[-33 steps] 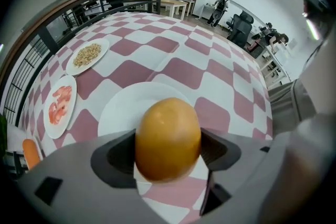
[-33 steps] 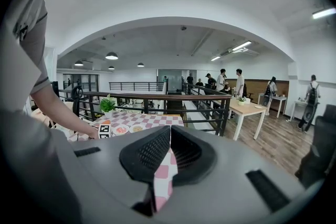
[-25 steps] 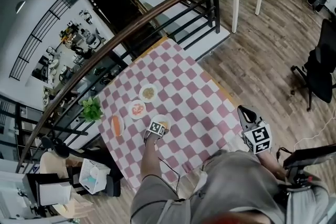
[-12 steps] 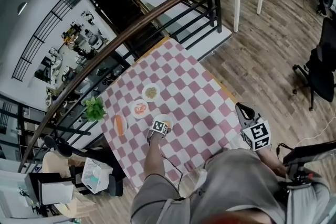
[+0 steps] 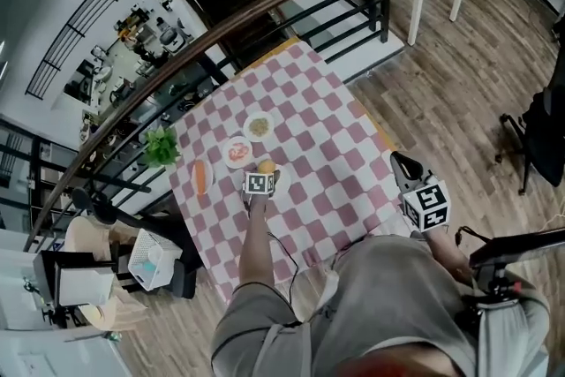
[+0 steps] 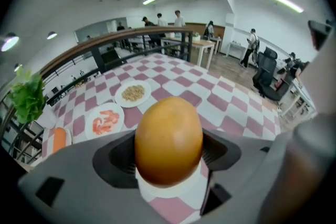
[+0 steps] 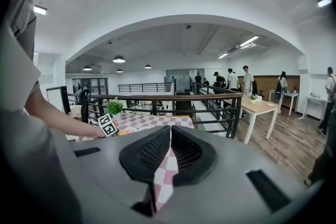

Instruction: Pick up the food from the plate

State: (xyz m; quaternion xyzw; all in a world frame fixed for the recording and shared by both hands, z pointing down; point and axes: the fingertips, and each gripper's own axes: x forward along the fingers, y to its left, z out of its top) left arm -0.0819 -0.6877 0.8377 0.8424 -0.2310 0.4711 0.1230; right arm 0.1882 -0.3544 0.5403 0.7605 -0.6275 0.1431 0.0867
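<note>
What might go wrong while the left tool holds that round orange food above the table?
The round orange food is smooth, gripped only at its sides by the left tool; it may slip out. Falling, it might roll off the checked table or land on the shrimp plate.

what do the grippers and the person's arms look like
The left gripper and right gripper are grey plastic with dark ribbed pads, and each carries a white cube printed with black square markers. The person wears a grey short-sleeved shirt; the forearms are uncovered.
</note>
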